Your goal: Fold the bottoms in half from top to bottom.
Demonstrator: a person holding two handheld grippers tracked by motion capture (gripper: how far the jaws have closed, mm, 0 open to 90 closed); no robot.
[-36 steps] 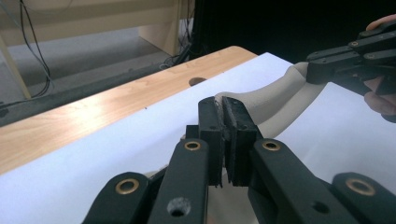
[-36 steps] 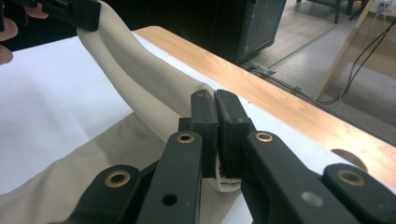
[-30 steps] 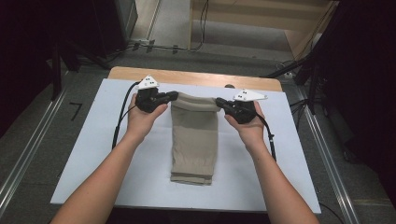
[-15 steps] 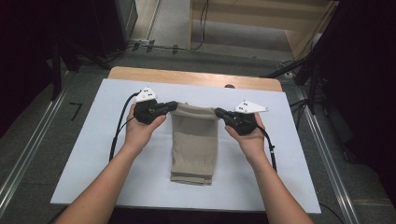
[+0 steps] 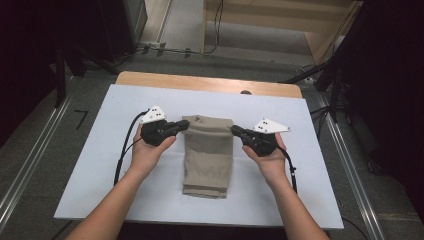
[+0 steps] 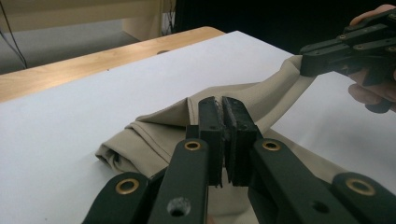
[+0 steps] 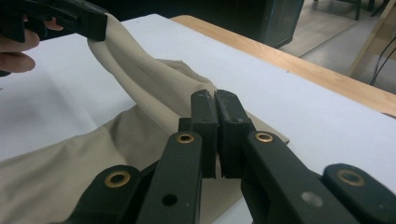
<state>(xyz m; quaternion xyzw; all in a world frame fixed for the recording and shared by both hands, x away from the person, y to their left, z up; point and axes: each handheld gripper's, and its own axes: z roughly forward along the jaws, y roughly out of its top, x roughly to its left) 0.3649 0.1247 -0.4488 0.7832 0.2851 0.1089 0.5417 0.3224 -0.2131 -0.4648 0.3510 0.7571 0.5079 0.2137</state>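
A: Beige cloth (image 5: 207, 155), soft and light, lies folded in the middle of the white board (image 5: 90, 165). It looks limp, so it will likely sag between your grips.

B: Where do you hold it?

A: At the far edge. Your left gripper (image 5: 183, 125) is clamped on the left corner, your right gripper (image 5: 236, 131) on the right corner, jaws pinched tight on the fabric. Take hems, not loose layers.

B: Any label or writing?

A: None you can read
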